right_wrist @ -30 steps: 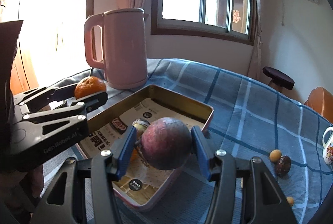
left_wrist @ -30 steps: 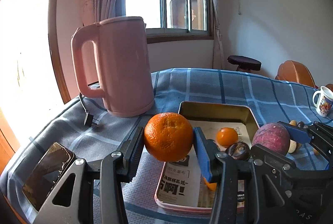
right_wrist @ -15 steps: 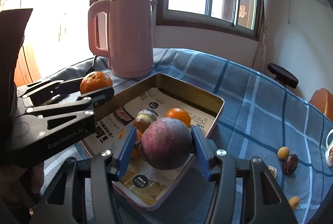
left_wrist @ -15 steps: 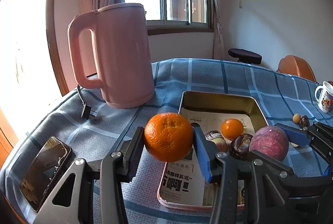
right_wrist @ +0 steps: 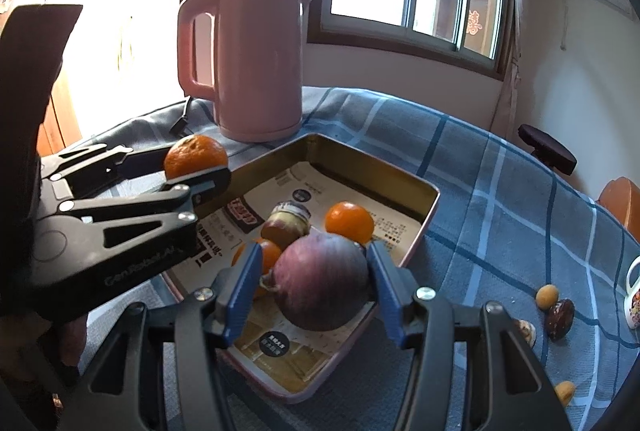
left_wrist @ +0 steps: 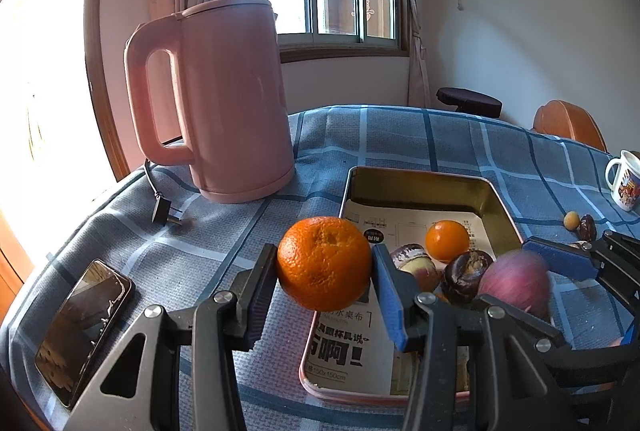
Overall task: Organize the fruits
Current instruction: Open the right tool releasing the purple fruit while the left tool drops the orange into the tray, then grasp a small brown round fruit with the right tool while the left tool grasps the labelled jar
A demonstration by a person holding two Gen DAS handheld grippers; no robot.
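My left gripper (left_wrist: pixel 324 267) is shut on a large orange (left_wrist: pixel 325 263), held above the tray's left rim. My right gripper (right_wrist: pixel 316 279) is shut on a round purple fruit (right_wrist: pixel 322 281), which hangs over the near part of the metal tray (right_wrist: pixel 372 161). The tray (left_wrist: pixel 416 177) is lined with printed paper and holds a small orange (left_wrist: pixel 447 241), a dark brown fruit (left_wrist: pixel 466 277) and a pale-capped fruit (left_wrist: pixel 412 261). In the right wrist view the left gripper (right_wrist: pixel 192 167) and its orange (right_wrist: pixel 195 161) show at the left. The purple fruit (left_wrist: pixel 514 283) appears at the right in the left wrist view.
A pink kettle (left_wrist: pixel 224 103) stands behind the tray's left corner, its plug (left_wrist: pixel 164 215) lying on the blue checked cloth. A phone (left_wrist: pixel 80 323) lies near the table's left edge. A mug (left_wrist: pixel 624 183) and small loose fruits (right_wrist: pixel 546 297) sit to the right.
Both views have tipped a little downward and show more of the tray's inside. Each gripper still grips its fruit.
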